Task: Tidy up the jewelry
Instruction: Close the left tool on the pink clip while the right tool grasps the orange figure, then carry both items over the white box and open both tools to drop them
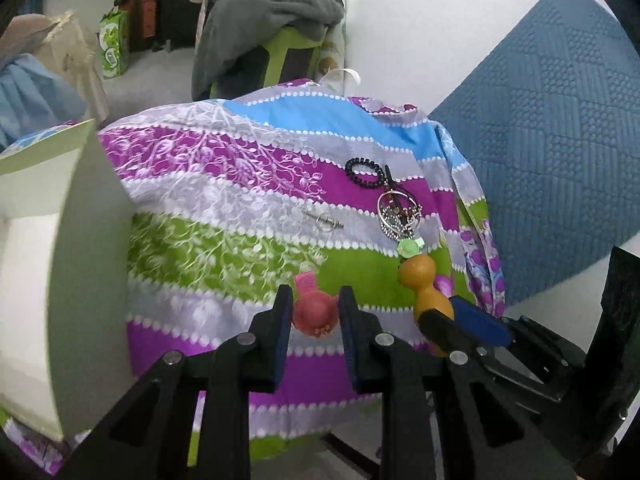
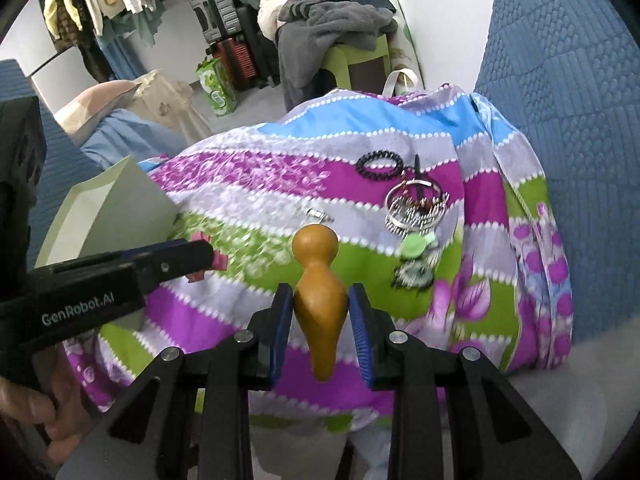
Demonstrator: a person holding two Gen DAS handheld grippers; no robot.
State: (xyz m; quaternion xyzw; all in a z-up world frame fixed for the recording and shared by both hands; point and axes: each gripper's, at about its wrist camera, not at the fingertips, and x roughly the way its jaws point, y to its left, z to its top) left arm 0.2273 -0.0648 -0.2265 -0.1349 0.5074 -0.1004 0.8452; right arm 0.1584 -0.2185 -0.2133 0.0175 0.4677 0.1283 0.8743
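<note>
Between the blue pads of my left tool [image 1: 312, 312], seen from the left wrist, sits a small pink ornament [image 1: 314, 312], round-bodied with a flat ribbed tab on top; the pads are clamped on its sides. It looks light and hard, likely plastic, and the round body may slip, so I judge the widest part the safest hold. Beyond it, a striped floral cloth [image 1: 240, 184] covers what I take to be a counter. On the cloth lie a black coiled hair tie [image 1: 364, 174], a silver beaded hoop piece [image 1: 398, 212] just beside it, and a small silver pin [image 1: 326, 222] apart to the left. A pale open box [image 1: 52, 240] stands at the left edge. My right tool [image 1: 466, 320] shows at lower right.

From the right wrist, my right tool [image 2: 320, 308] grips a mustard-yellow, gourd-shaped piece [image 2: 318, 292] at its wide lower belly, knob end up. It looks smooth, rigid and a little heavier; the narrow neck would be a poorer hold. The same hair tie [image 2: 380, 164] and hoop piece [image 2: 416, 204] rest ahead, touching or nearly so. The hoop's dangling beads look delicate and prone to tangling.
</note>
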